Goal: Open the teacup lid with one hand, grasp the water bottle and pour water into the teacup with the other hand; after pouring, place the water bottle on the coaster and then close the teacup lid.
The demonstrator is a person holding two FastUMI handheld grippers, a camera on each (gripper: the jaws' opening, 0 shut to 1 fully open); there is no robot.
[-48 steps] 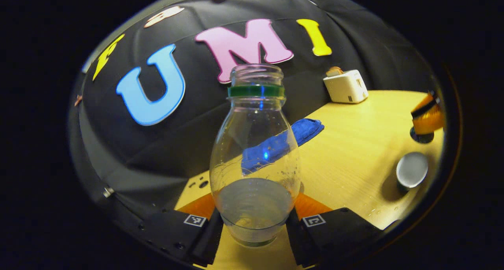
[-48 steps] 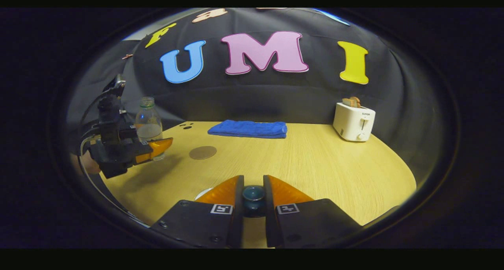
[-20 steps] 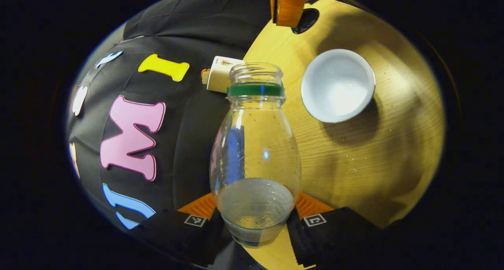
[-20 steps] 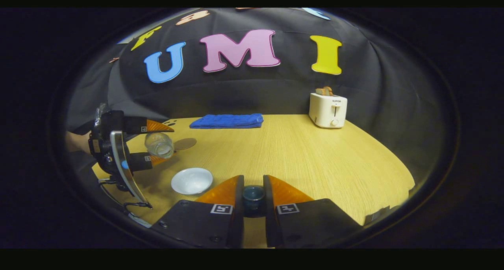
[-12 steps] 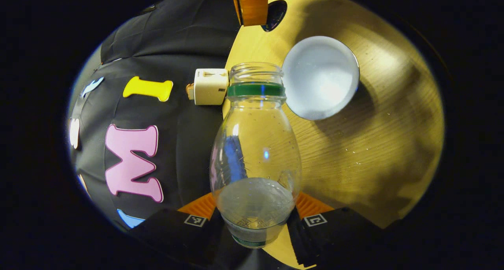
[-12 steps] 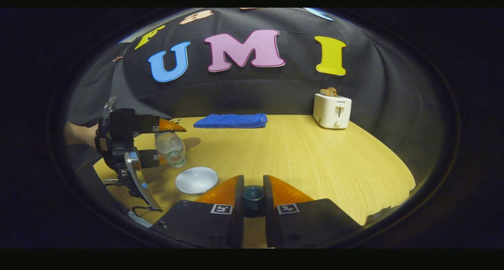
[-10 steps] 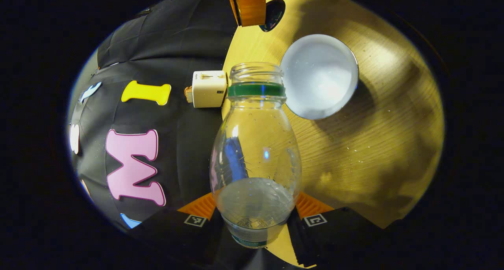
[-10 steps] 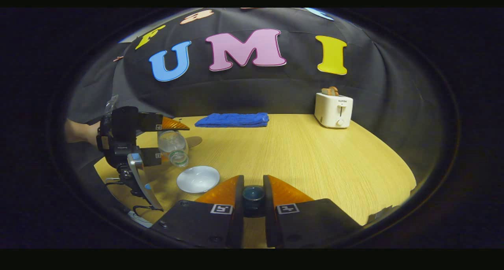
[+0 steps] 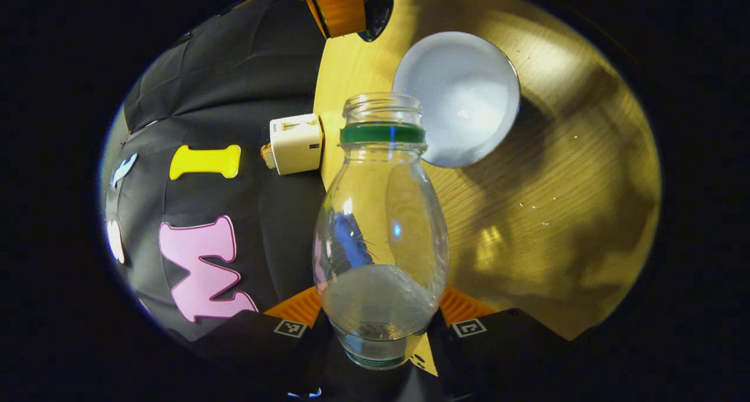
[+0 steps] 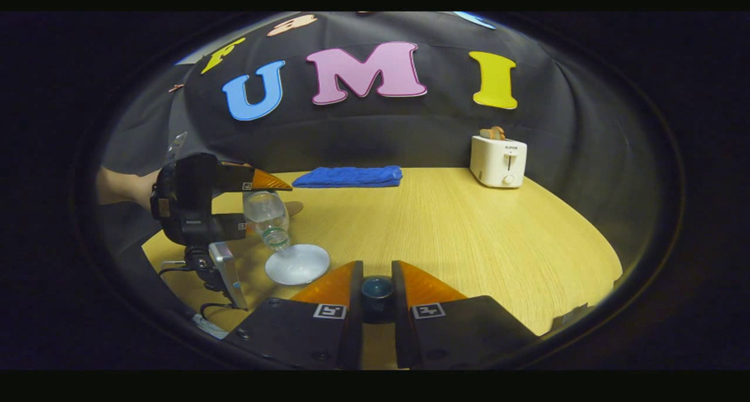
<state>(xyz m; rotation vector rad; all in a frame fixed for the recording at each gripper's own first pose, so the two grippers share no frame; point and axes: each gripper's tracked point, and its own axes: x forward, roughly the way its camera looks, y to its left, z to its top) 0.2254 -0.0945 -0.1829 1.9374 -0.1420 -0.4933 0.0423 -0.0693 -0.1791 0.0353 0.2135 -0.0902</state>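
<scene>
Now I have the water bottle (image 9: pixel 381 226) tipped mouth-down over the open teacup (image 9: pixel 457 97).

My left gripper (image 9: pixel 379 326) pinches the bottle's base on both sides; my right gripper (image 10: pixel 378 288) is pressed onto the teacup lid's knob (image 10: pixel 378 289), held above the table (image 10: pixel 469 232) beside the cup.

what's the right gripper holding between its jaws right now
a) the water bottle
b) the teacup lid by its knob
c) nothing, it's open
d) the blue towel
b: in the right gripper view the right gripper has both jaws pressed on the dark round knob of the teacup lid, while the water bottle sits tilted in the left gripper above the open teacup.
</scene>
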